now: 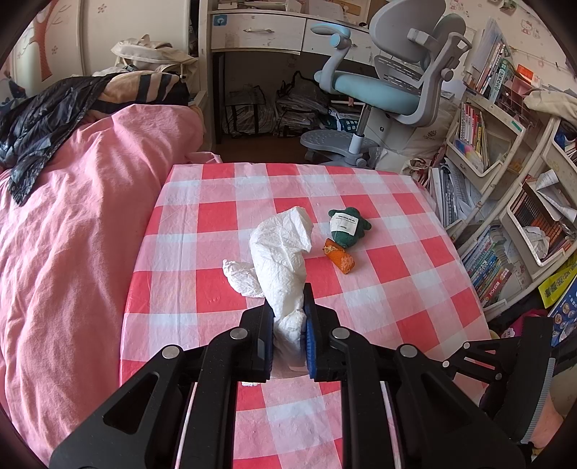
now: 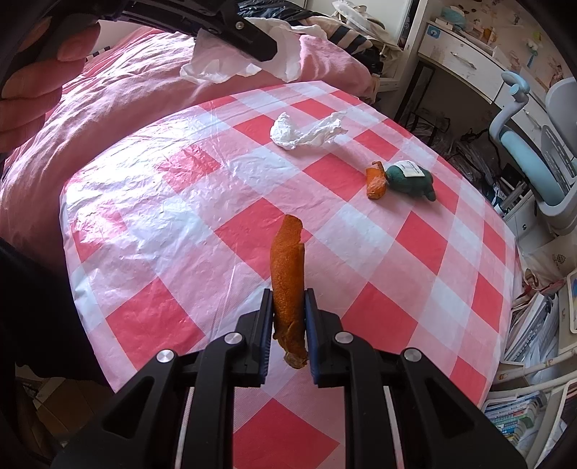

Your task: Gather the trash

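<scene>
On the table with the red and white checked cloth (image 1: 389, 274), the trash is spread near the middle. The left gripper (image 1: 288, 317) is closed on a large crumpled white tissue (image 1: 279, 259), which stands up between its two blue-padded jaws and hangs above the cloth. A second, smaller crumpled tissue (image 2: 303, 131) lies flat on the cloth (in the left wrist view it shows just beside the held one, partly behind it). The right gripper (image 2: 288, 317) is closed on a long strip of orange peel (image 2: 286, 274), held upright, with its lower end sticking out below the pads. Another piece of orange peel (image 2: 375, 183) lies on the cloth, touching a small green plush toy (image 2: 411, 182) that has a white label on it.

As for containers, no bin or bag for the trash shows in either view. At the right of the table stands a white shelf unit (image 1: 505, 187) whose tilted compartments hold books and papers; I cannot read which books they are. Under the desk (image 1: 259, 32) at the back, dark bags (image 1: 303, 104) sit on the floor, their content is not clear. A pink quilt (image 1: 72, 216) covers the bed at the left, with a dark jacket (image 1: 36, 126) on it. A blue and grey chair (image 1: 389, 86) stands before the desk.
</scene>
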The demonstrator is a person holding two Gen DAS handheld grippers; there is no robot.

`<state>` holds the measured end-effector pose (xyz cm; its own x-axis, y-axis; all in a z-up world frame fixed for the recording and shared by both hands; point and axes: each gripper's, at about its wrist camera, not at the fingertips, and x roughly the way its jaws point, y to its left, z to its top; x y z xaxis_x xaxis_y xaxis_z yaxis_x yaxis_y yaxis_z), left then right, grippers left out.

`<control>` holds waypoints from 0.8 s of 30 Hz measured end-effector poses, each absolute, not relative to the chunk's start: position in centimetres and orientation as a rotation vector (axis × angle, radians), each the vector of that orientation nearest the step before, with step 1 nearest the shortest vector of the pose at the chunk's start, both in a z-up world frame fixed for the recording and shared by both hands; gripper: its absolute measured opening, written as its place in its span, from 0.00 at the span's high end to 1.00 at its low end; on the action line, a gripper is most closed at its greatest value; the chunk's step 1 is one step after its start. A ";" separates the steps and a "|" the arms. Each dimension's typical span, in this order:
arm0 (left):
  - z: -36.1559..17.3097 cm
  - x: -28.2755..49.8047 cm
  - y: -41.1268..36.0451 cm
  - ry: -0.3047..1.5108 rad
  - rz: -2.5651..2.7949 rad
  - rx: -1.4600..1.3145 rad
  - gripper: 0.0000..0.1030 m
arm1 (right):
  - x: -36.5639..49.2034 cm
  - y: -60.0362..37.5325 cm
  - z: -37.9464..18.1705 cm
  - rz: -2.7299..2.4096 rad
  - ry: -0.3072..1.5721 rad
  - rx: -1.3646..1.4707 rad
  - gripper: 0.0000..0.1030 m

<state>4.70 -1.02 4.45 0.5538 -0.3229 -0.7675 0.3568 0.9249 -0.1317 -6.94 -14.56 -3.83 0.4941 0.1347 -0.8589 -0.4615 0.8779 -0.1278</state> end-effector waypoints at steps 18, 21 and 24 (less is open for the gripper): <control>4.5 4.6 -1.1 0.897 -0.401 0.044 0.88 | -7.1 -14.8 -3.7 0.361 0.985 -0.375 0.83; 4.7 4.6 -1.2 0.895 -0.405 0.049 0.88 | -7.2 -15.1 -3.6 0.356 0.981 -0.374 0.83; 4.8 4.7 -1.2 0.897 -0.405 0.056 0.88 | -7.2 -15.3 -3.5 0.354 0.980 -0.374 0.83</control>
